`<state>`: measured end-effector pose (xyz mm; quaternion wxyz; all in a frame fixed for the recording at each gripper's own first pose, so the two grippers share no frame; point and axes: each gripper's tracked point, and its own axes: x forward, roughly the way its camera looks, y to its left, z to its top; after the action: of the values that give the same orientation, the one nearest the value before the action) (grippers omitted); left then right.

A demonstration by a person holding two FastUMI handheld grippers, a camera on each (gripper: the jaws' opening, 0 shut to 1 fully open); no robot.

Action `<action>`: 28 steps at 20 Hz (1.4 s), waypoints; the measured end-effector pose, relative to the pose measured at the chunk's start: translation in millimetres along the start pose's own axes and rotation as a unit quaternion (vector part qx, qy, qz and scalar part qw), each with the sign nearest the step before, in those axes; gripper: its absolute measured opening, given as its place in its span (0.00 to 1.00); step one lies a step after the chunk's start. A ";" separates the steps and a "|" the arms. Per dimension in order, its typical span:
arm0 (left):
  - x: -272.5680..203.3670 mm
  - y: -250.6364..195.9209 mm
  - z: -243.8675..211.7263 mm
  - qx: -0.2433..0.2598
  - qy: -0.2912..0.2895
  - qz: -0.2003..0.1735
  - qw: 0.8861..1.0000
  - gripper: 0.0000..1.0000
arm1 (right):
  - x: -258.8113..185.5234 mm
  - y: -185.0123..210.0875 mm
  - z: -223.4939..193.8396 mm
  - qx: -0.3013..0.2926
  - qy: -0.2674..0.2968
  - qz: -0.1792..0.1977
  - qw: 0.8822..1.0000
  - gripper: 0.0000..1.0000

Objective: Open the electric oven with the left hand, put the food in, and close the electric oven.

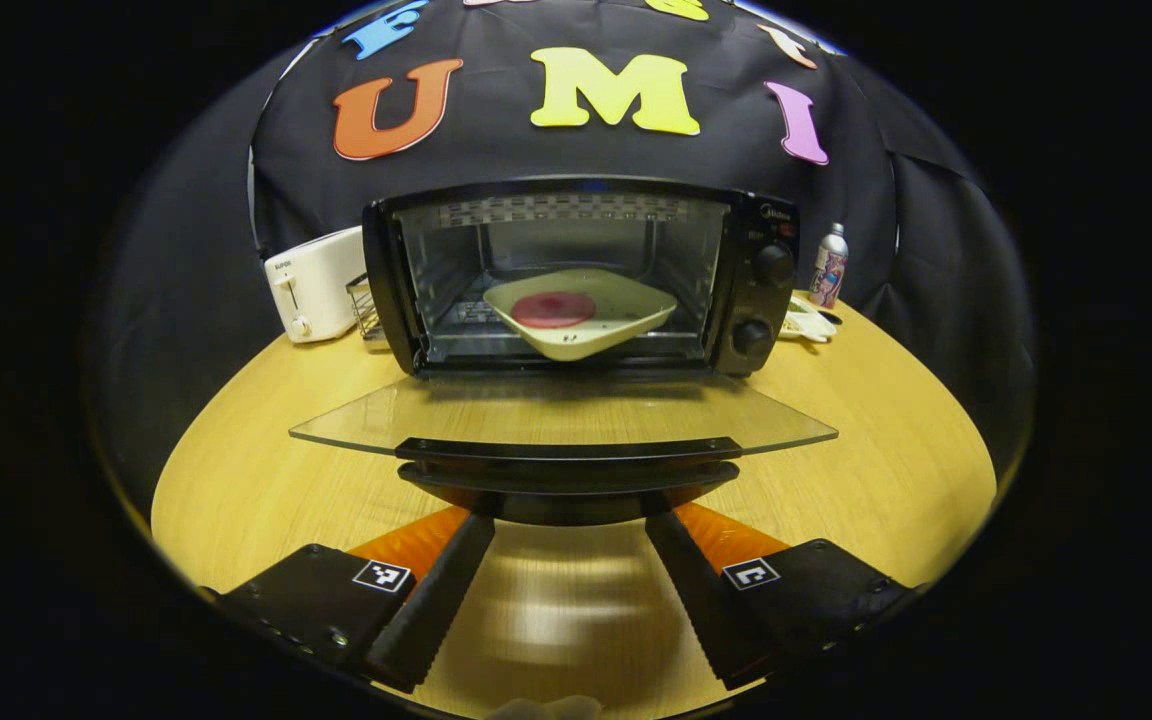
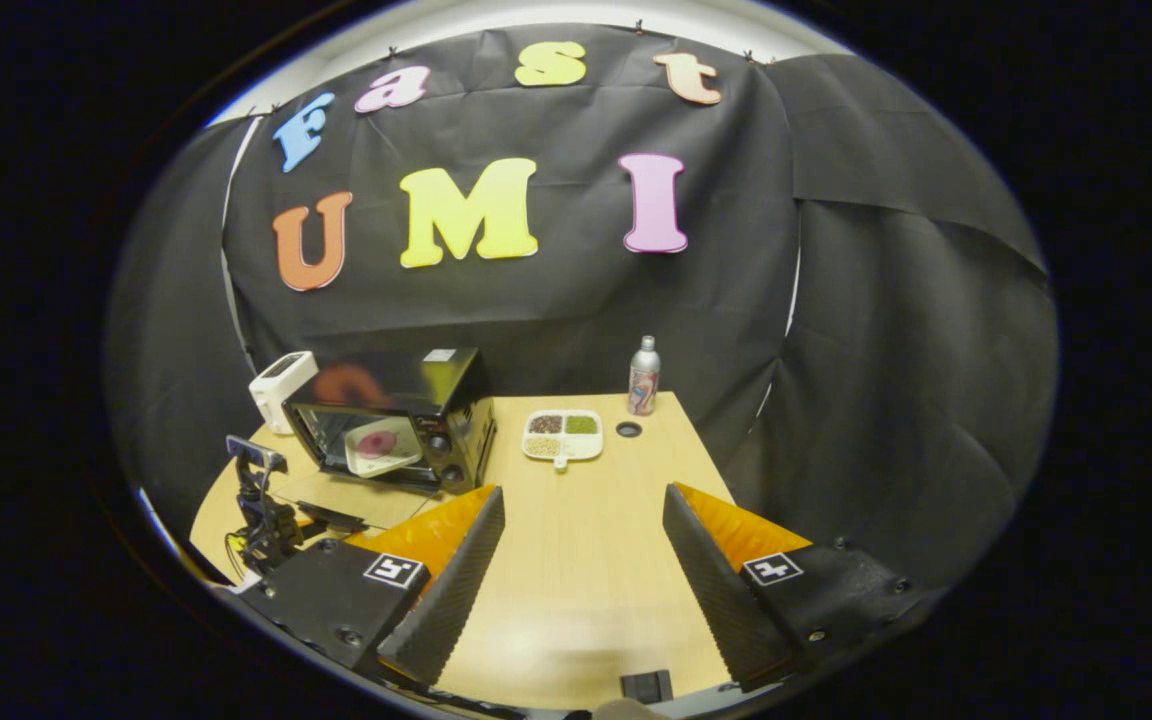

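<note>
Inside open oven: plate, reddish food, maybe meat.

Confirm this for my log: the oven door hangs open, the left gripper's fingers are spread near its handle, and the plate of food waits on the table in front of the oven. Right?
Not quite. The plate with the food is already inside the oven, as the left gripper view shows. The rest holds: the door is open and the left gripper is spread near the handle.

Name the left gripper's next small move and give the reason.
Probably lift the door handle to swing the glass door shut: the plate of food already sits inside the oven, and the left gripper, jaws open, is at the handle.
</note>
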<state>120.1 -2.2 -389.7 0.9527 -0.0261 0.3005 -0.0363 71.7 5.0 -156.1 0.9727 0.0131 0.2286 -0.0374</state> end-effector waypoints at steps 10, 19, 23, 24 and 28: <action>18.2 4.6 97.0 0.022 -0.040 0.002 0.999 0.97 | 8.5 -17.6 -5.4 0.036 0.001 0.003 0.999 0.96; 14.5 -11.0 117.7 0.017 -0.055 -0.008 0.998 0.97 | 2.9 -22.5 -2.8 0.036 -0.005 0.001 0.999 0.96; -3.4 -12.5 118.6 0.011 -0.063 -0.015 0.998 0.97 | -2.6 -14.9 -0.7 0.034 -0.013 0.002 0.999 0.96; -11.1 -12.5 119.0 0.011 -0.066 -0.019 0.998 0.97 | -7.9 -13.2 0.5 0.034 -0.017 0.000 0.999 0.96; -57.8 -7.3 130.0 0.018 -0.100 -0.039 0.994 0.97 | -29.4 -1.3 3.1 0.027 -0.031 -0.006 0.999 0.96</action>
<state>147.1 -0.9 -249.9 0.9762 -0.0237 0.2020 -0.0760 46.7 5.6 -140.2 0.9784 0.0368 0.1971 -0.0496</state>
